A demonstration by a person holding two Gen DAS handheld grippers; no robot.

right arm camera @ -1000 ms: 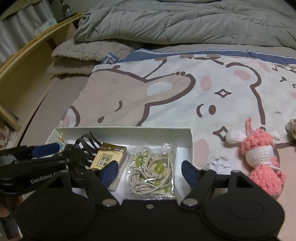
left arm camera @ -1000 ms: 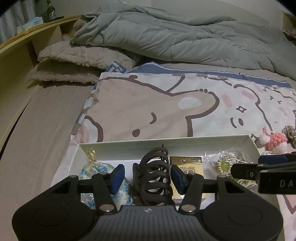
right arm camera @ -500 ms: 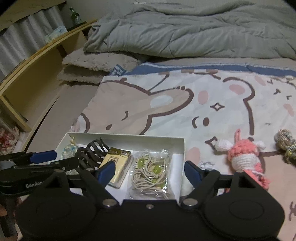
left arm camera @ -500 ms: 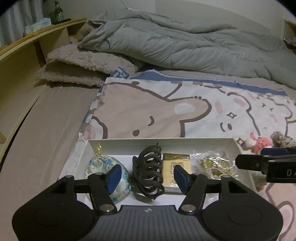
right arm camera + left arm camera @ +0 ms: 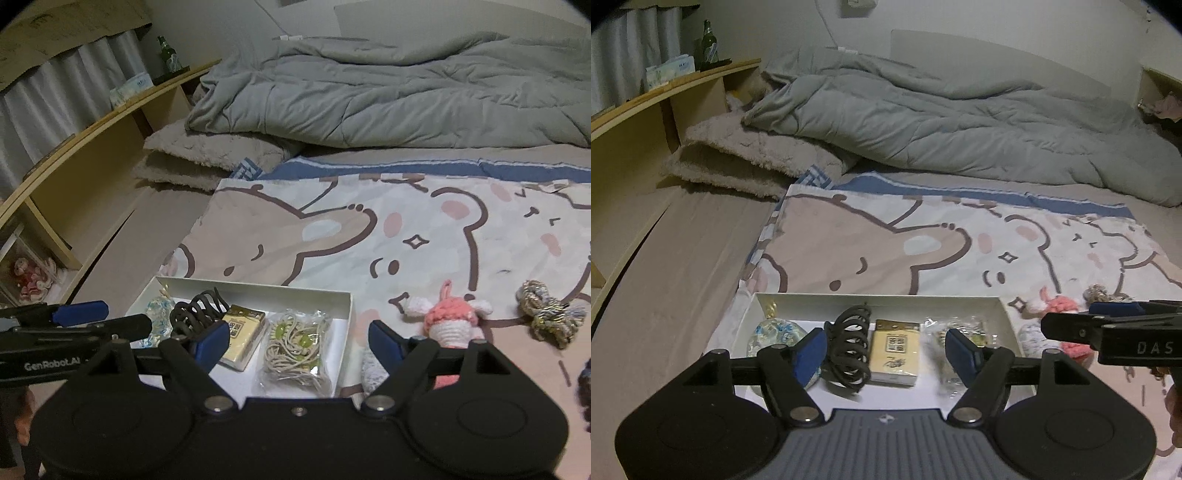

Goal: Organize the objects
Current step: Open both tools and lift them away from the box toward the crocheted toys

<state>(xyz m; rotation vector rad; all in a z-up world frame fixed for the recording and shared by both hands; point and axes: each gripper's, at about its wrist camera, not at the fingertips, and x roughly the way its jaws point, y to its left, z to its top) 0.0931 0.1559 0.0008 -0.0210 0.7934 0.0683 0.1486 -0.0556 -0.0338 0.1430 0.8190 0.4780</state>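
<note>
Inside the white box (image 5: 343,306), near the bed's front-left edge, four items sit in a row: blue-patterned pouch (image 5: 775,332) at the left end, black claw clip (image 5: 849,343), yellow carton (image 5: 895,350), then bag of hair ties (image 5: 295,347) at the right end. Roughly half done, I'd judge. Still out on the bear-print blanket (image 5: 332,229), right of the box: pink crochet toy (image 5: 450,321), braided rope knot (image 5: 546,317), and a pale fuzzy item (image 5: 371,369) touching the box's right wall. Left gripper (image 5: 884,350) hangs over the box, jaws wide, empty. Right gripper (image 5: 299,345) hangs over the box's right end, jaws wide, empty.
</note>
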